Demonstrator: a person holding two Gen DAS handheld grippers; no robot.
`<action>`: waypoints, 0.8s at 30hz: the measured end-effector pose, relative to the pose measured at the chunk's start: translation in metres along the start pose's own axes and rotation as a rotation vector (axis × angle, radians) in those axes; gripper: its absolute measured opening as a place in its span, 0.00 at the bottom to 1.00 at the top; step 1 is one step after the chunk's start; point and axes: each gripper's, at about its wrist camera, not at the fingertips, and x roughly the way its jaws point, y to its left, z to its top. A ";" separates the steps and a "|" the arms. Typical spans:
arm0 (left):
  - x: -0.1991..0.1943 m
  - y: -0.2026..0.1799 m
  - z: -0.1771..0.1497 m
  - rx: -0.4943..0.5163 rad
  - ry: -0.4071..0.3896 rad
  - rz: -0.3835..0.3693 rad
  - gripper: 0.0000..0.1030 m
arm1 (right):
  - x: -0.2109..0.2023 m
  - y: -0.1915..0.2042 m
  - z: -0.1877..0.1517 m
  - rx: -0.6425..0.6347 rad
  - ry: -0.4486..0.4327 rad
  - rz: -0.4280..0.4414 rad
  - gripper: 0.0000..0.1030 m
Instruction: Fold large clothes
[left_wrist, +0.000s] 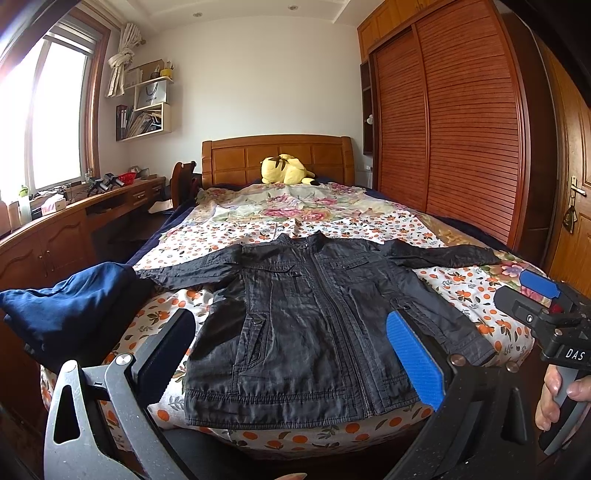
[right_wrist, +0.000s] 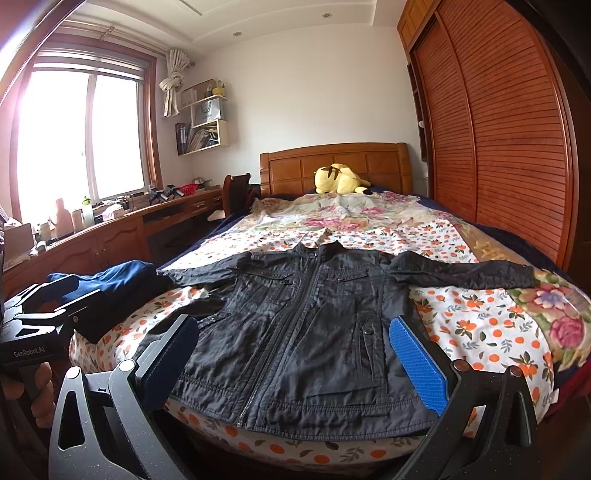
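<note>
We see a black jacket spread flat, front up and zipped, across the foot end of a bed covered in an orange-and-flower print sheet, its collar toward the wooden headboard and its hem just at the near edge of the mattress. Both sleeves lie stretched out to the sides, one reaching toward the dark blue garment bunched at the left edge of the bed, the other toward the louvred wardrobe. In the left wrist view the left gripper hovers above the lower part of the jacket with its jaws spread wide, one dark pad to the left and one blue pad to the right, neither touching the cloth as far as we can tell. In the right wrist view the right gripper hangs likewise over the jacket's hem, its jaws also spread wide and holding nothing. At the right edge of the left wrist view we catch the right gripper from the side, with a hand wrapped round its handle. A yellow plush toy rests against the headboard, well apart from the jacket, and a long wooden desk runs beneath the bright window.
</note>
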 end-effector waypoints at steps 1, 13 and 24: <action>0.000 0.000 -0.001 0.000 0.000 0.000 1.00 | 0.000 0.000 0.000 0.000 0.001 -0.001 1.00; 0.000 0.000 0.000 0.001 0.000 0.000 1.00 | -0.001 0.003 0.000 0.003 -0.004 0.002 1.00; -0.001 0.000 0.000 0.001 -0.002 0.001 1.00 | -0.002 0.003 0.000 0.007 -0.006 0.005 1.00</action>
